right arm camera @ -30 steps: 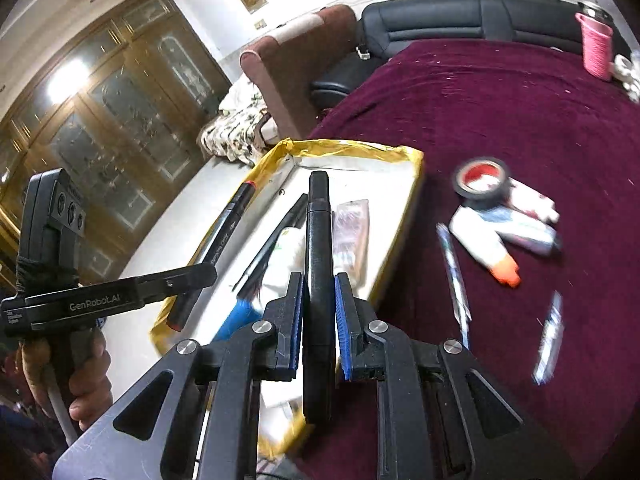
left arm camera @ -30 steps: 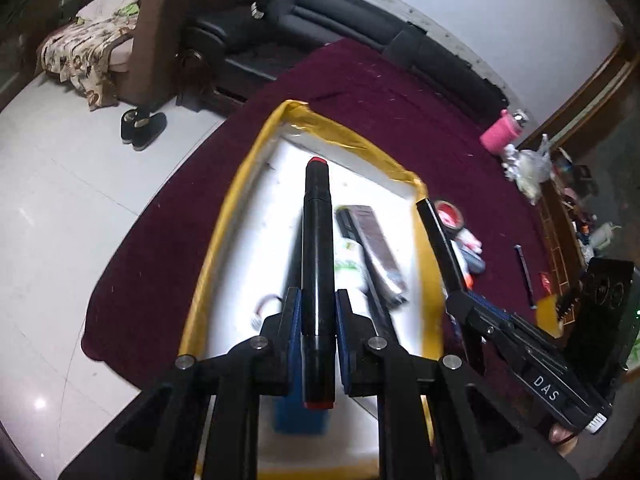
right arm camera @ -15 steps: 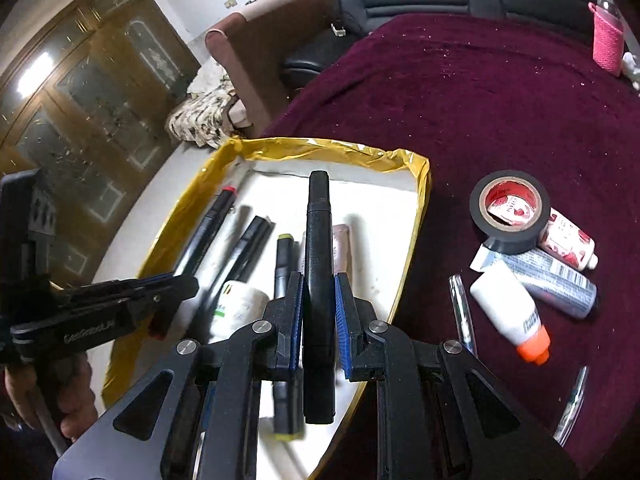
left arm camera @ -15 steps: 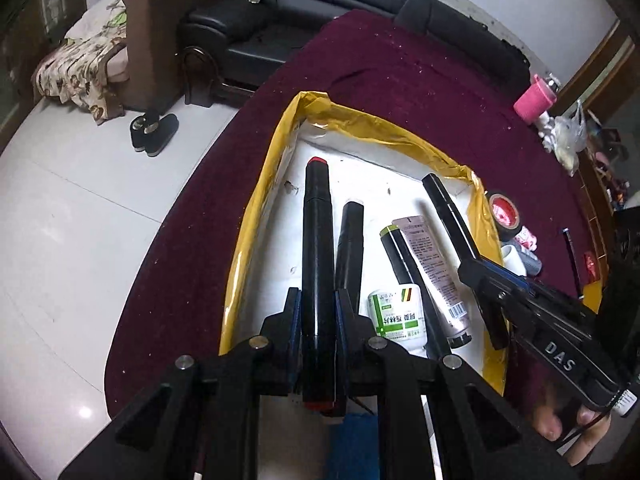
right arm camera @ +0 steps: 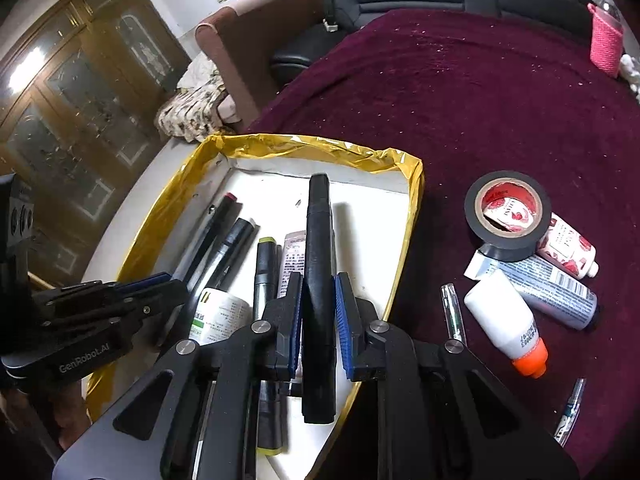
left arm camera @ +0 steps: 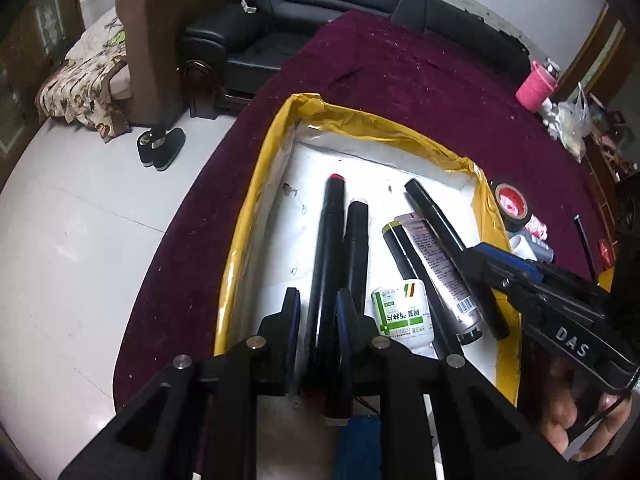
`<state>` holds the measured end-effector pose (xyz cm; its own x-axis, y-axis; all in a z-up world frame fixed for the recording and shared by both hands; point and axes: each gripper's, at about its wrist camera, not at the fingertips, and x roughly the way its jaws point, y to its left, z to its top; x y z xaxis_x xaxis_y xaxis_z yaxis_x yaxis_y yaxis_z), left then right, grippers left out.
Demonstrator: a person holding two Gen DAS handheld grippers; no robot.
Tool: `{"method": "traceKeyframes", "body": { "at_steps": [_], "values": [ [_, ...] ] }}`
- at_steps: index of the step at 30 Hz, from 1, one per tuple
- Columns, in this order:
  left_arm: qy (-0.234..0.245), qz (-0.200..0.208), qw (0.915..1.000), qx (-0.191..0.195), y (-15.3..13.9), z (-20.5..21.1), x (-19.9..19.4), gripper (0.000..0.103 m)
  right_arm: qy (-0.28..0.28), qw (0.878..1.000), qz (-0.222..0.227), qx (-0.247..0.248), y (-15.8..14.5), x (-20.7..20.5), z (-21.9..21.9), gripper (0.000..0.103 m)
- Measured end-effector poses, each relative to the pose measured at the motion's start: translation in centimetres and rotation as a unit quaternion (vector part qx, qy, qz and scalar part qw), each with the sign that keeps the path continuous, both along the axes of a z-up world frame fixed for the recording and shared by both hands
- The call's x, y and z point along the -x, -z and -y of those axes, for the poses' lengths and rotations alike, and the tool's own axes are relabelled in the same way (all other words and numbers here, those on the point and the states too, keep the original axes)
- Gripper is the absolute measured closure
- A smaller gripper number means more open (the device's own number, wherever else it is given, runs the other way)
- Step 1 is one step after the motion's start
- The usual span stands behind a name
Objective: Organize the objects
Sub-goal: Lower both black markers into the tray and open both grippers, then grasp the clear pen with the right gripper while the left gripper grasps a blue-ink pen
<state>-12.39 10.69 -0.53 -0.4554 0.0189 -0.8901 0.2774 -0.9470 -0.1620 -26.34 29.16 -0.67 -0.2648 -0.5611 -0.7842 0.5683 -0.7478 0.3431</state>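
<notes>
A white tray with a yellow rim (left arm camera: 256, 200) (right arm camera: 404, 256) lies on the maroon tablecloth. My left gripper (left arm camera: 316, 300) has its jaws parted around a red-tipped black marker (left arm camera: 328, 248) that lies in the tray; a gap shows on the left side. My right gripper (right arm camera: 318, 284) is shut on a black marker (right arm camera: 318, 240) and holds it over the tray's right half. More markers (left arm camera: 356, 240), a tube (left arm camera: 436, 264) and a small white bottle (left arm camera: 400, 312) lie in the tray.
On the cloth right of the tray lie a black tape roll (right arm camera: 506, 216), two tubes (right arm camera: 568, 248), a white bottle with an orange cap (right arm camera: 506, 320) and clear pens (right arm camera: 452, 312). A pink holder (right arm camera: 606, 40) stands far back. The table edge and floor lie to the left.
My left gripper has lowered the red-tipped marker into the tray and opened its jaws. My right gripper has moved lower over the tray with its marker.
</notes>
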Motion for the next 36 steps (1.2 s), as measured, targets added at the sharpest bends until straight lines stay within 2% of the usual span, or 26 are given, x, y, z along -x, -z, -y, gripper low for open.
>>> {"method": "traceKeyframes", "body": {
  "at_steps": [2,3,4,7,8,9,13,16,19,21,25,28,29,31,32,33,34,36],
  "values": [
    [-0.015,-0.007,0.9998,0.009,-0.6,-0.1,-0.8,0.068,-0.014,1.0,0.008,0.011,-0.1,-0.2,-0.3,0.077],
    [-0.018,-0.017,0.9997,0.006,-1.0,-0.1,-1.1,0.067,-0.015,1.0,0.013,0.02,-0.3,-0.3,-0.6,0.072],
    [-0.018,-0.031,0.9994,0.003,-1.8,-0.7,-1.8,0.062,-0.017,0.999,0.013,0.024,-0.6,-0.5,-0.8,0.065],
    [-0.013,-0.084,0.9964,0.0,-3.9,-3.1,-3.8,0.048,-0.021,0.999,-0.02,0.038,-2.7,-2.7,-2.4,0.047],
    [-0.007,-0.099,0.995,-0.003,-4.3,-4.0,-4.3,0.039,-0.025,0.998,-0.03,0.048,-3.2,-3.6,-3.4,0.047],
    [0.001,-0.109,0.994,-0.007,-4.6,-5.1,-4.8,0.037,-0.029,0.997,-0.031,0.061,-3.5,-4.5,-4.8,0.047],
    [0.068,-0.112,0.991,-0.03,-4.5,-10.8,-5.7,0.037,-0.016,0.996,-0.027,0.08,-3.1,-6.7,-10.3,0.047],
    [0.083,-0.104,0.9904,-0.04,-3.8,-13.3,-5.7,0.037,0.027,0.995,-0.054,0.085,-3.0,-7.7,-14.7,0.047],
    [0.085,-0.091,0.991,-0.05,-3.3,-14.7,-5.2,0.037,0.054,0.993,-0.016,0.105,-1.9,-7.4,-18.5,0.047],
    [0.086,-0.084,0.9916,-0.047,-3.1,-15.3,-4.9,0.037,0.07,0.994,-0.013,0.088,-1.0,-7.2,-20.2,0.047],
    [0.082,-0.07,0.9934,-0.04,-2.6,-16.0,-4.3,0.037,0.103,0.993,-0.02,0.054,0.4,-5.9,-21.2,0.047],
    [0.078,-0.067,0.994,-0.035,-2.5,-16.4,-3.7,0.038,0.11,0.993,-0.007,0.041,1.6,-4.6,-20.7,0.047],
    [0.076,-0.066,0.9943,-0.034,-2.5,-16.5,-3.5,0.039,0.11,0.993,-0.011,0.036,1.8,-4.4,-20.4,0.048],
    [0.082,-0.062,0.9942,-0.03,-2.3,-17.0,-3.0,0.039,0.105,0.994,-0.023,0.018,2.0,-4.3,-19.4,0.059],
    [0.084,-0.062,0.9942,-0.027,-2.3,-17.3,-2.8,0.039,0.102,0.994,-0.02,0.016,2.1,-4.4,-19.1,0.061],
    [0.087,-0.061,0.9942,-0.018,-2.2,-17.7,-2.5,0.039,0.1,0.995,-0.016,0.002,2.6,-4.2,-18.5,0.069],
    [0.09,-0.057,0.9943,-0.012,-2.1,-18.1,-2.0,0.039,0.104,0.994,-0.03,-0.01,2.5,-4.3,-18.4,0.079],
    [0.096,-0.049,0.9941,-0.009,-1.7,-18.7,-1.0,0.042,0.107,0.992,-0.053,-0.039,2.6,-4.6,-18.2,0.088]
  ]
}}
